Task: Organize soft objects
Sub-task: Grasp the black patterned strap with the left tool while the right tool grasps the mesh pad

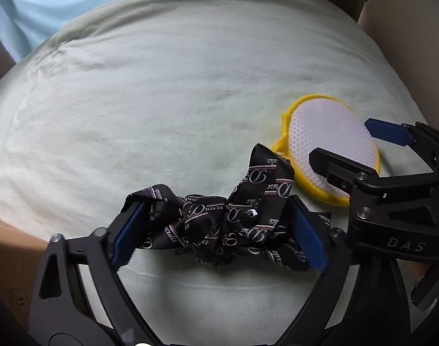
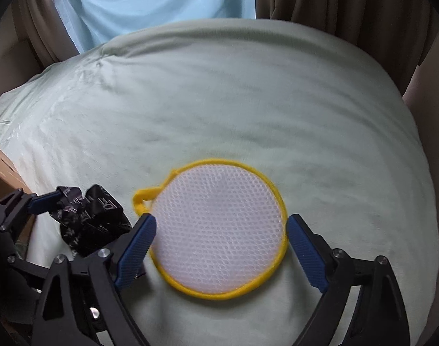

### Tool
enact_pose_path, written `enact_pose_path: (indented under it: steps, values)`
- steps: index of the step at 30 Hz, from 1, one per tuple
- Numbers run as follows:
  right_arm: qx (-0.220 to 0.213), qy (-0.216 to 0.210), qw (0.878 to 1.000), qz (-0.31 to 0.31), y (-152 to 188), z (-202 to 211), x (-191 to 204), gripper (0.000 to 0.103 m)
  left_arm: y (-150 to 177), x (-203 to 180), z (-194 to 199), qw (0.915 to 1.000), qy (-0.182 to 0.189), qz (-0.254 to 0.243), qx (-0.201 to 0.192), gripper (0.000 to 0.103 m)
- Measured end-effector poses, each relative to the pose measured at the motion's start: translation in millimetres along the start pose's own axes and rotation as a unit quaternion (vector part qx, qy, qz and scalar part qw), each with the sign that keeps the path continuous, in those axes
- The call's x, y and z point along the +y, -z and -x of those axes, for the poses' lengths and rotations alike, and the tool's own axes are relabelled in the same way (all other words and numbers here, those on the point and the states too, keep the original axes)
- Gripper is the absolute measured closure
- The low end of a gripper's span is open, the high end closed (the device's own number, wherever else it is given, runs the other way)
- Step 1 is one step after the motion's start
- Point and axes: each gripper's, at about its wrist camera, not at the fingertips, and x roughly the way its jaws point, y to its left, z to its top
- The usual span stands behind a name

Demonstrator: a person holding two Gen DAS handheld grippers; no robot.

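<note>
Pale green bed carries everything. Round yellow-rimmed mesh pad lies flat, dead centre between the wide-open jaws of the right gripper, loop tab pointing left. Black printed scarf, crumpled, long axis left-right, spans the left gripper, also wide, nothing clamped. Scarf just beside pad's left edge; the grippers crowd each other.

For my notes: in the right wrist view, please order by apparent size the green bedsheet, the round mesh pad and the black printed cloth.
1. green bedsheet
2. round mesh pad
3. black printed cloth, partly hidden by a claw finger, so its true extent is unsure.
</note>
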Motion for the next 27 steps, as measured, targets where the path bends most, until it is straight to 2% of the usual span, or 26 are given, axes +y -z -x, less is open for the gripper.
enact_pose_path:
  steps: [12, 19, 21, 23, 25, 27]
  values:
    - [-0.011, -0.002, 1.0, 0.011, 2, -18, 10, 0.015, 10, 7, -5, 0.9993, 0.018, -0.022, -0.024, 0.028]
    - [-0.009, -0.009, 1.0, 0.005, 2, -16, 15, 0.032, 10, 0, 1, 0.9993, 0.008, -0.031, -0.018, 0.038]
    - [-0.008, -0.015, 1.0, 0.004, 3, -16, 19, 0.04, 11, 0, 3, 0.9993, 0.008, -0.033, -0.017, 0.041]
    - [-0.007, -0.026, 1.0, 0.007, 2, -15, 26, 0.053, 10, 2, 6, 0.9994, 0.009, -0.029, -0.015, 0.045]
    - [-0.007, -0.034, 0.999, 0.012, 2, -13, 30, 0.061, 11, 5, 11, 0.9997, 0.012, -0.018, -0.012, 0.047]
    - [-0.009, -0.042, 0.999, 0.013, 1, -6, 33, 0.065, 11, 7, 18, 0.9997, 0.011, -0.015, -0.013, 0.048]
